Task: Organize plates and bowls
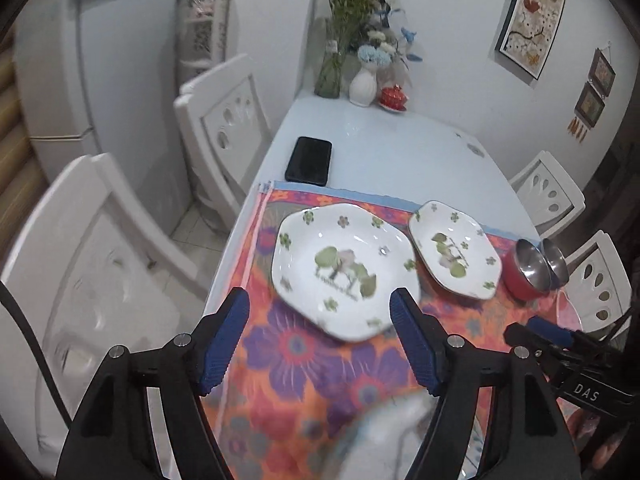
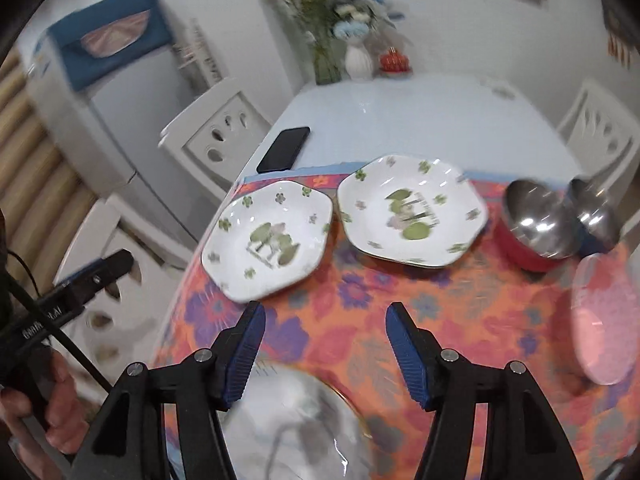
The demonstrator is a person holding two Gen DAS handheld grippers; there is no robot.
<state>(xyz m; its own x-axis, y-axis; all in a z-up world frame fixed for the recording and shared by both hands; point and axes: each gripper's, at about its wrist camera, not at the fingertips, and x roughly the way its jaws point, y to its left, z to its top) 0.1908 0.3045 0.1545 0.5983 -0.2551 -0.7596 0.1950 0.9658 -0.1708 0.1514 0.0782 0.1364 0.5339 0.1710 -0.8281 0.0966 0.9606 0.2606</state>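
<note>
Two white octagonal plates with green flower prints lie side by side on a floral cloth: the left plate and the right plate. A red bowl and a blue bowl, both steel inside, stand right of them. A pink plate lies at the right edge. A round white plate lies near, under the grippers. My left gripper is open and empty above the left plate's near edge. My right gripper is open and empty above the cloth.
A black phone lies on the pale blue table beyond the cloth. Vases with flowers and a red pot stand at the far end. White chairs surround the table; a fridge stands left.
</note>
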